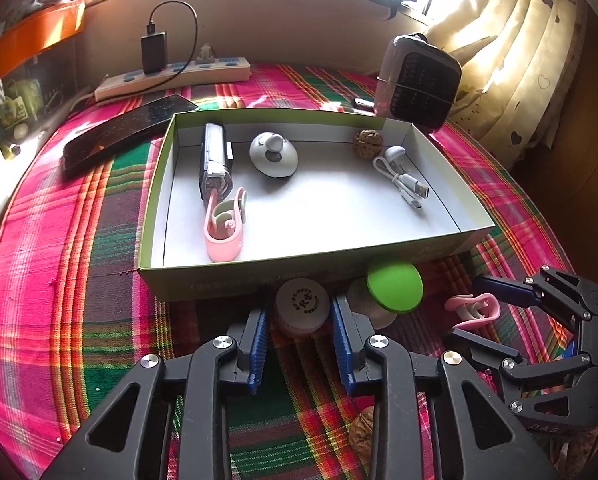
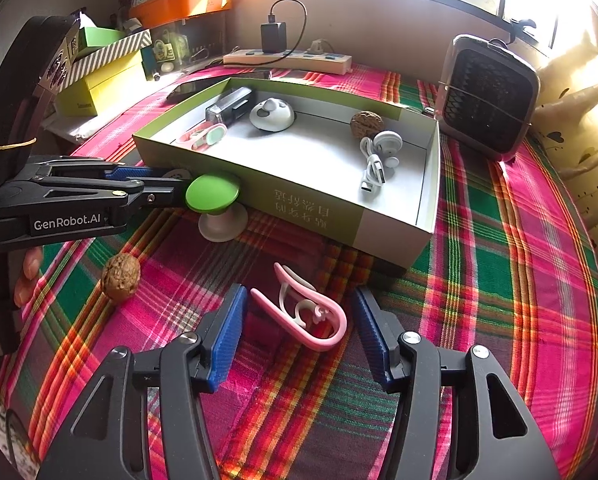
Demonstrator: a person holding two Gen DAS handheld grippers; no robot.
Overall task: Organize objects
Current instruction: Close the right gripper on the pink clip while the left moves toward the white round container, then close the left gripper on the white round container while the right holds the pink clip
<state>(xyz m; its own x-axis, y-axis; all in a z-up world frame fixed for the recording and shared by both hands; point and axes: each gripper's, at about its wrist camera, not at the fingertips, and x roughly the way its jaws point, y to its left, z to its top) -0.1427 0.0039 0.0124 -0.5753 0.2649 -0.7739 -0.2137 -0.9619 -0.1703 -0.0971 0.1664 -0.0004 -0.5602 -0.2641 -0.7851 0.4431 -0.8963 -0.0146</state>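
Down on the pink, green and orange plaid cloth [image 2: 499,280], both pairs of tongs sit in front of a shallow green cardboard box with a white inside [image 1: 259,268].

The left gripper [image 1: 301,322] has its blue ribbed pads on either side of a small round cream-coloured tin with dark printed characters on its lid [image 1: 301,304]. The pads appear to press on the tin's sides, so it looks gripped, with the jaws well narrowed. The tin lies just before the box's near wall. Just beside it, on the right in the left wrist view, stands a mushroom-shaped item with a bright green round top and a pale base [image 1: 393,286], touching or nearly touching the box wall.

The right gripper [image 2: 299,332] stands about half open, its blue pads on both sides of a pink plastic clip with a white curled inner piece [image 2: 307,316] that lies flat on the cloth. Neither pad clearly touches the clip; a gap shows on each side.

A brown wrinkled walnut [image 2: 120,277] rests on the cloth near the left gripper's body, well apart from the clip.

Inside the box lie a dark and silver oblong device [image 1: 215,160], a second pink clip [image 1: 224,232] at its near end, a grey-white domed gadget [image 1: 274,155], another walnut [image 1: 367,143] and a coiled white USB cable [image 1: 403,180].

Behind the box are a white power strip [image 1: 171,80], a dark flat phone-like slab [image 1: 123,132] and a small grey fan heater with a dark grille [image 2: 489,96].
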